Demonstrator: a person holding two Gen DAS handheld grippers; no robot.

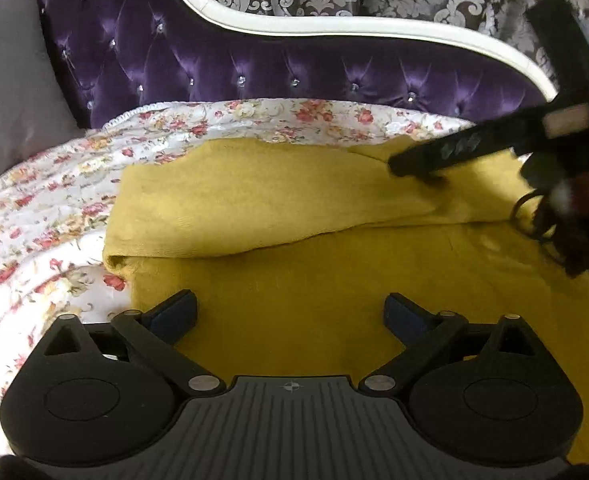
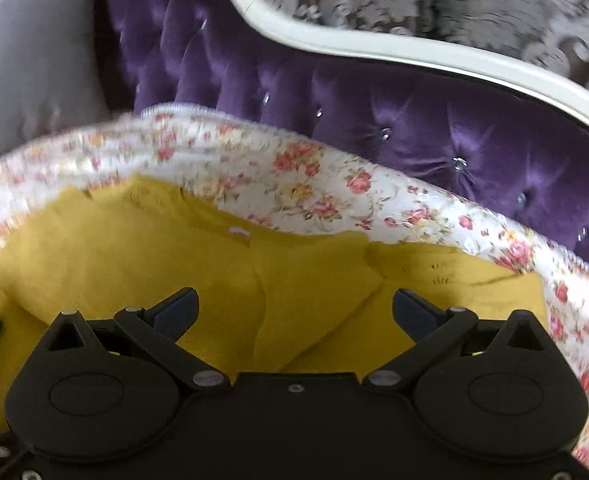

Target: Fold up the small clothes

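Mustard-yellow knitted garment (image 1: 294,216) lies spread on a white quilt printed with red and pink roses (image 1: 42,208), one part folded over across its far side. Left gripper (image 1: 290,312) hovers above the near part of the knit, fingers spread wide and empty — cloth shows below and between them. Right gripper (image 2: 294,312) likewise stands wide apart with nothing held, yellow folds beneath. Behind the quilt rises a tufted purple velvet headboard with cream trim (image 1: 254,68).

Both wrist views look forward and down, close over the yellow garment (image 1: 294,240) on the floral bedspread (image 1: 34,220), facing the purple headboard (image 1: 254,68) (shared by both); the right view sits nearer it.
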